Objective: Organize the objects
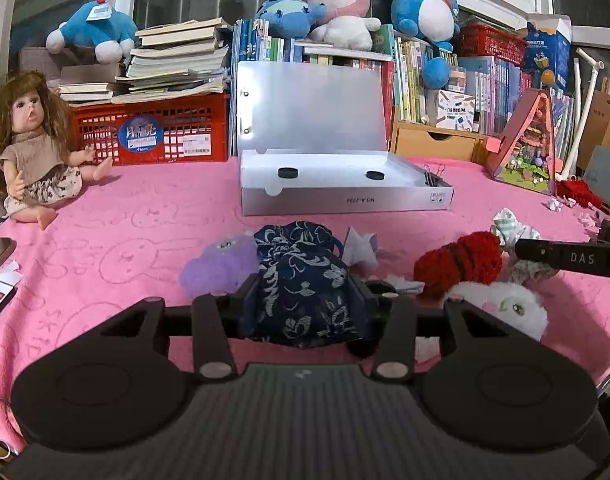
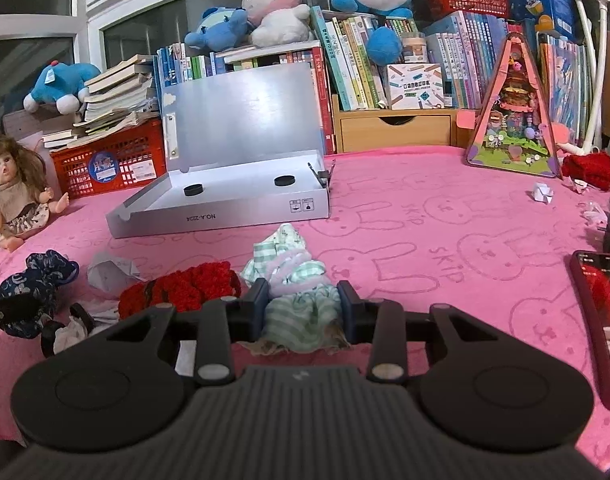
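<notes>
My left gripper (image 1: 303,300) is shut on a dark blue floral cloth pouch (image 1: 301,280) lying on the pink blanket (image 1: 145,216). A purple plush (image 1: 219,266) lies just left of it, a red knitted piece (image 1: 459,262) and a white fluffy toy (image 1: 505,306) to its right. My right gripper (image 2: 303,306) is shut on a bundle of green-checked and lilac cloth (image 2: 295,280); the red knitted piece (image 2: 185,288) sits to its left. An open grey file box (image 1: 345,192), also the grey file box (image 2: 225,204), lies beyond with its lid up.
A doll (image 1: 29,152) sits at the far left. A red crate (image 1: 153,128), stacked books, shelves and plush toys line the back. A triangular pink toy house (image 2: 513,120) stands at the right. A phone (image 2: 601,320) lies near the right edge. Crumpled paper (image 2: 109,272) is scattered about.
</notes>
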Motion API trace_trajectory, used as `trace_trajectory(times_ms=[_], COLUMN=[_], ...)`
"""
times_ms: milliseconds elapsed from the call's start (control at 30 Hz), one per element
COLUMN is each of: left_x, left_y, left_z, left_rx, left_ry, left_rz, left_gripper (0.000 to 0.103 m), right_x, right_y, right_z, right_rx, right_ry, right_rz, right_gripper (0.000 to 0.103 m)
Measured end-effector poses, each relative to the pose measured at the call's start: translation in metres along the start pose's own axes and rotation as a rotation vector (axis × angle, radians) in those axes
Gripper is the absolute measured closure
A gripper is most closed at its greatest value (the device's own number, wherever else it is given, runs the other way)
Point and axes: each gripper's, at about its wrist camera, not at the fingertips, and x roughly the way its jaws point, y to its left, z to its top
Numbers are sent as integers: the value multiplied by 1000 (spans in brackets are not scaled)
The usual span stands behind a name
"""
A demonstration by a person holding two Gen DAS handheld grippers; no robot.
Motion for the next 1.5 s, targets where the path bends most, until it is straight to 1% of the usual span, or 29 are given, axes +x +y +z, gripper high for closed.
trace_trajectory(times_ms=[167, 333, 433, 800, 967, 1333, 1500], left_x=[1, 6, 10, 30, 41, 63, 76], left_y=[-3, -3, -4, -2, -1, -2, 3], left_z=[7, 18, 25, 51, 60, 81, 93], left_rx=[15, 20, 20, 2, 3, -1, -23], left_ry=[-22, -40, -43, -42, -37, -28, -22], left_rz=[-1, -3, -3, -14, -21, -39, -36], left_gripper=[52, 52, 52, 52, 52, 52, 52], right_x=[0, -1, -2, 8, 13, 29, 39], right_y=[-3, -5, -8, -12, -11, -10, -13], right_z=[5, 12, 17, 41, 49, 79, 92], right_rx=[23, 20, 33, 71, 69, 51, 49], right_ry=[-5, -22, -27, -43, -43, -53, -47], right_rz=[-10, -27, -23, -28, -27, -23, -15], right_gripper=[62, 62, 62, 62, 62, 62, 62])
